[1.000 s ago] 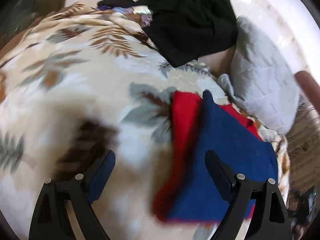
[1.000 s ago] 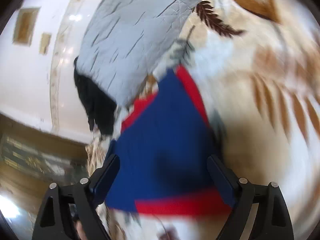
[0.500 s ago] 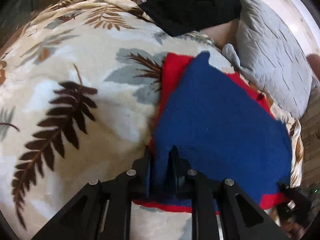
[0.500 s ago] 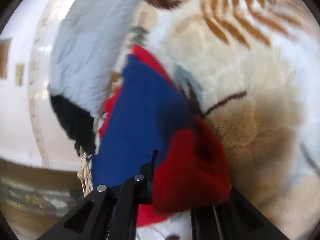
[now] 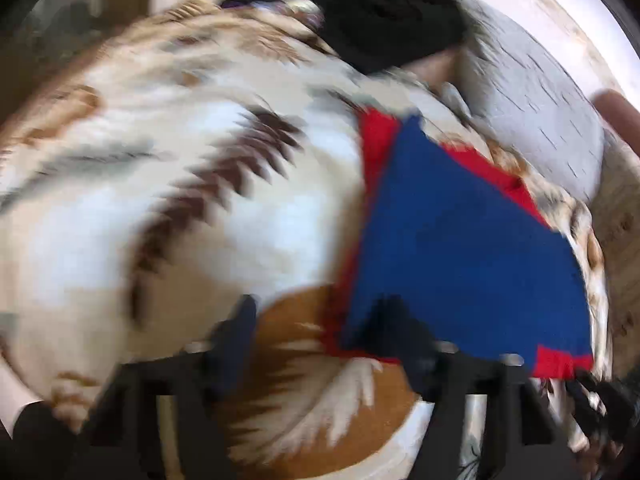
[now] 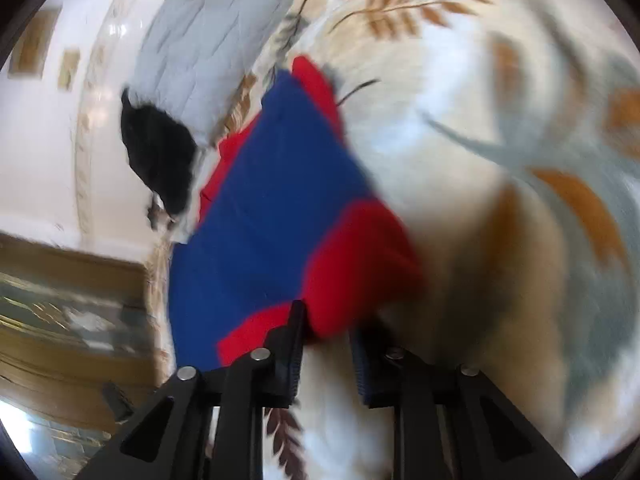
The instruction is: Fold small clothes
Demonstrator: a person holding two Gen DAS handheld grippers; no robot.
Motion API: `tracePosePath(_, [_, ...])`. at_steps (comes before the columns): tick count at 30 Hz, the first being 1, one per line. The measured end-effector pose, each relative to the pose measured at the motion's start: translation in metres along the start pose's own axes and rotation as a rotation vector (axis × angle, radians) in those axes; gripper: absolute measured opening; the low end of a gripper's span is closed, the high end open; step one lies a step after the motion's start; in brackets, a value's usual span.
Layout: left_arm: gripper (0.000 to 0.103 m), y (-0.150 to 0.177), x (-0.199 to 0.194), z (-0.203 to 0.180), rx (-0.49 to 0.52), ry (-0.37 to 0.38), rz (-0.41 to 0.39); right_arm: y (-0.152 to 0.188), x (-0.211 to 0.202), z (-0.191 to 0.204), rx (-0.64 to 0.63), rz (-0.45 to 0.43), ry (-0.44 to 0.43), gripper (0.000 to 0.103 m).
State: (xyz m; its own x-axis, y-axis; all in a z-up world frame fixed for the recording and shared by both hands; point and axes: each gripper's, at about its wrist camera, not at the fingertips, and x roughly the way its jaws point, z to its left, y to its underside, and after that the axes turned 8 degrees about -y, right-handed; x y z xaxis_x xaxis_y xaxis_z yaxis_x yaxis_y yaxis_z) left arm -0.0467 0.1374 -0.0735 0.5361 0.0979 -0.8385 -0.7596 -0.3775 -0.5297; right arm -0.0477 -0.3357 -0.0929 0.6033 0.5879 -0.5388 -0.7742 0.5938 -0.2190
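1. The left gripper (image 5: 320,344) has its jaws spread; the near corner of the blue and red garment (image 5: 460,248) lies against the right jaw, not pinched.
2. The right gripper (image 6: 326,354) has its jaws slightly parted, and the garment's (image 6: 280,200) red edge hangs at their tips; whether they pinch it is unclear.
3. The garment lies flat on a leaf-patterned blanket (image 5: 160,208).
4. Beyond it sit a grey quilted pillow (image 5: 532,104) and a black cloth (image 5: 384,12).
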Motion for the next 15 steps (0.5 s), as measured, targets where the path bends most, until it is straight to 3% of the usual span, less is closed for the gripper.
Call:
tracePosePath(1, [0.069, -0.009, -0.007, -0.001, 0.009, 0.025, -0.034, -0.001, -0.010, 0.007, -0.031, -0.033, 0.006, 0.068])
tracePosePath(2, [0.069, -0.016, -0.010, -0.003, 0.029, 0.037, -0.051, -0.006, -0.016, 0.016, -0.061, -0.066, 0.022, 0.069])
tracePosePath(6, [0.069, -0.051, -0.011, -0.029, 0.135, 0.093, -0.125, -0.036, -0.017, 0.057, -0.251, -0.115, 0.060, 0.069])
tracePosePath(8, [0.069, -0.067, 0.004, -0.043, 0.175, 0.124, -0.105, -0.060, 0.001, 0.074, -0.331, -0.104, 0.071, 0.069])
tracePosePath(10, [0.069, -0.078, 0.024, -0.062, 0.212, 0.132, -0.063, -0.085, 0.020, 0.085, -0.371, -0.100, 0.142, 0.067])
tracePosePath(11, [0.069, -0.083, 0.030, -0.067, 0.215, 0.134, -0.060, -0.096, 0.029, 0.089, -0.383, -0.081, 0.142, 0.065])
tracePosePath(12, [0.069, -0.091, 0.037, -0.073, 0.226, 0.147, -0.057, -0.102, 0.028, 0.088, -0.388, -0.065, 0.132, 0.057])
tracePosePath(15, [0.069, -0.105, 0.058, -0.087, 0.242, 0.130, -0.060, -0.117, 0.050, 0.094, -0.417, -0.015, 0.142, 0.056])
